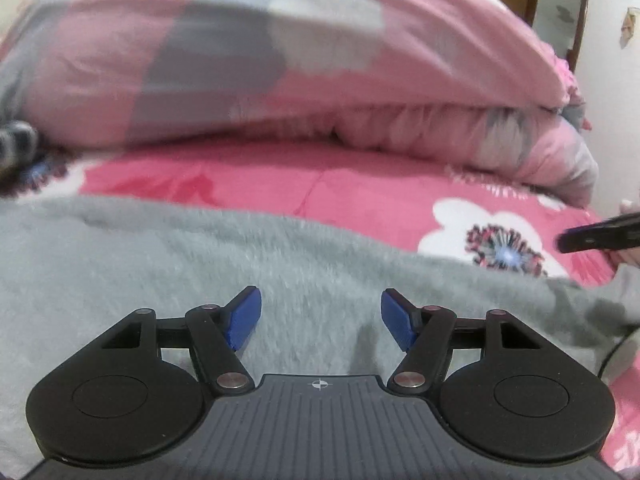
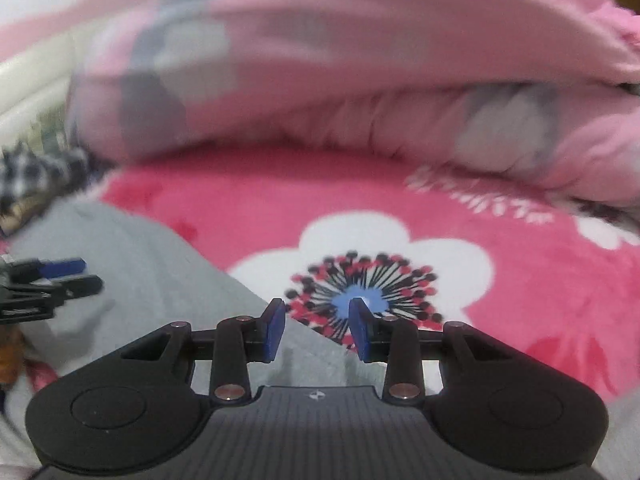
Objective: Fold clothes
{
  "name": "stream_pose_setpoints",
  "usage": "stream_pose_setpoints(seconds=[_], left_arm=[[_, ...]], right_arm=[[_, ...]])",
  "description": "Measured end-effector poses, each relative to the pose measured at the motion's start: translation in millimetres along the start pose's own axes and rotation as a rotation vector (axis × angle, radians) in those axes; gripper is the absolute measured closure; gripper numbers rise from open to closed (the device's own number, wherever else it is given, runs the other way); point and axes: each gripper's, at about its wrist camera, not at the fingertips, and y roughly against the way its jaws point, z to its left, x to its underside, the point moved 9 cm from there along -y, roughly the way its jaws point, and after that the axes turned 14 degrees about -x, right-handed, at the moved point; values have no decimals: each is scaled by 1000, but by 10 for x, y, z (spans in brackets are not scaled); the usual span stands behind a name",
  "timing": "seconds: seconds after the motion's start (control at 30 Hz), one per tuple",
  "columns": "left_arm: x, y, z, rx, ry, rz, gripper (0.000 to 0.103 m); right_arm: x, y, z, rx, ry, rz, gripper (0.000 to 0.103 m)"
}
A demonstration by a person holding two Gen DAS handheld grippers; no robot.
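- Left gripper (image 1: pixel 321 318): jaws stand wide apart with nothing between the blue pads (image 1: pixel 244 316). It points down over the grey garment (image 1: pixel 168 264) without pressing on it, as far as the blur allows.
- Right gripper (image 2: pixel 317 330): jaws stand partly apart, a narrower gap than on the left. No cloth is pinched between its pads; the garment's edge shows below and behind the gap.
- Grey garment: fuzzy fabric spread flat across the bed. In the left wrist view it fills the lower half of the frame; in the right wrist view it covers the lower left, with its edge running diagonally under the right gripper.
- Bedsheet (image 1: pixel 360 192): bright pink, printed with a large white flower (image 2: pixel 360 240) that has a dark, spoked centre with a blue middle. The garment lies directly on it.
- Quilt (image 1: pixel 280 60): pale pink with grey patches, bunched up along the far side of the bed, behind the garment and apart from it.
- Black-and-white checked cloth (image 2: pixel 36 176): lies at the far left, beside the quilt; detail is blurred.
- Cross-views: the right gripper's tip enters the left wrist view at the right edge; the left gripper appears at the left edge of the right wrist view, above the garment.
- Door (image 1: pixel 560 12): wooden frame visible at upper right in the left wrist view.
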Motion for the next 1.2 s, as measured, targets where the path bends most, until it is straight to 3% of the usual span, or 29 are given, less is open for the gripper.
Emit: stream_pose_setpoints(seconds=[0.13,0.27,0.4,0.63,0.73,0.8,0.87,0.97,1.07,1.2], left_arm=[[46,-147,113,57,89,56,36],[68,-110,112,65,82,42,36],[55,-116,111,67,83,40,36],[57,-137,120,70,90,31,36],[54,-136,140,72,115,26,37],[48,-128,164,68,132,20,39],[43,-120,183,58,139,15,39],[35,-112,201,39,141,8,40],[38,-117,204,28,136,8,40],[48,-126,181,9,111,5,40]], right_arm=[[82,-415,-85,-55,16,88,65],[204,-506,-66,-125,68,170,65],[280,-607,-36,-122,123,240,65],[372,-664,-1,-127,133,278,61],[412,-652,79,-86,184,286,65],[404,-654,150,-41,228,280,87],[361,-627,244,21,305,259,98],[218,-516,271,108,367,179,99],[58,-467,159,174,345,110,99],[95,-688,16,240,353,117,101]])
